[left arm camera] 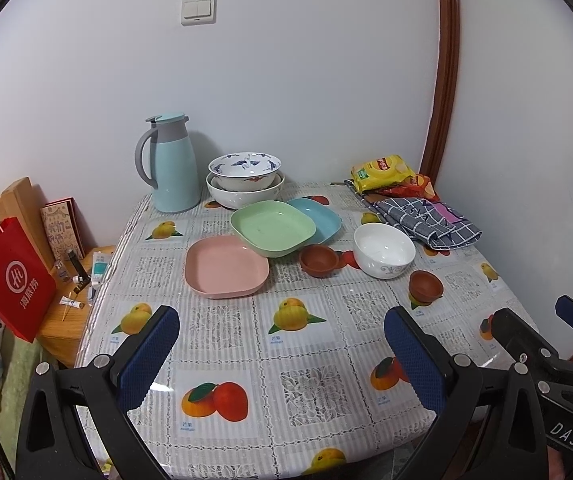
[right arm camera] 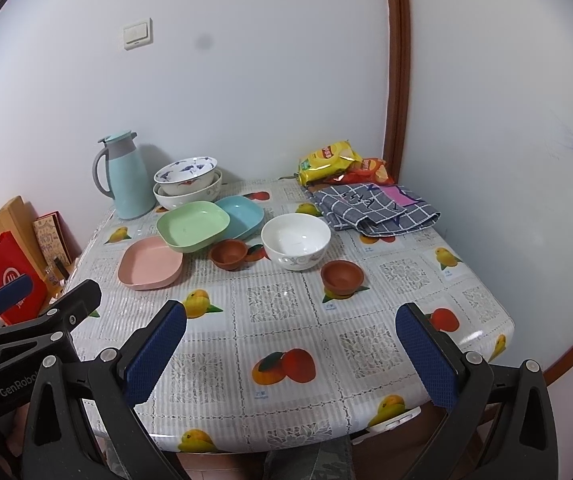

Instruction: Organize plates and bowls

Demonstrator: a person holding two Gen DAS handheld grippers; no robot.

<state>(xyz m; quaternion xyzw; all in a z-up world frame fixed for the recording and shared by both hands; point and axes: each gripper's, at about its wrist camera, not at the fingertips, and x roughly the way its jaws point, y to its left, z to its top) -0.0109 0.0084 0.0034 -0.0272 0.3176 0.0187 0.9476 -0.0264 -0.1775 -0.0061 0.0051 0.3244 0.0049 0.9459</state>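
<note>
A pink plate [left arm camera: 226,266] [right arm camera: 150,265] lies mid-table. A green plate [left arm camera: 272,226] [right arm camera: 193,224] leans over a blue plate [left arm camera: 318,216] [right arm camera: 244,213] behind it. A white bowl [left arm camera: 383,250] [right arm camera: 295,246] stands to the right, with two small brown bowls [left arm camera: 319,260] [left arm camera: 425,286] [right arm camera: 228,253] [right arm camera: 341,276] near it. A blue-patterned bowl [left arm camera: 244,170] [right arm camera: 186,174] sits nested in a larger white bowl [left arm camera: 242,196] [right arm camera: 182,198] at the back. My left gripper [left arm camera: 282,336] and right gripper [right arm camera: 292,332] both hang open and empty over the table's near edge.
A light-blue thermos jug [left arm camera: 172,164] [right arm camera: 124,174] stands at the back left. Snack bags [left arm camera: 386,170] [right arm camera: 334,160] and a folded checked cloth [left arm camera: 422,220] [right arm camera: 374,208] lie at the back right. A red paper bag [left arm camera: 10,280] and a low wooden stand [left arm camera: 74,312] flank the table's left.
</note>
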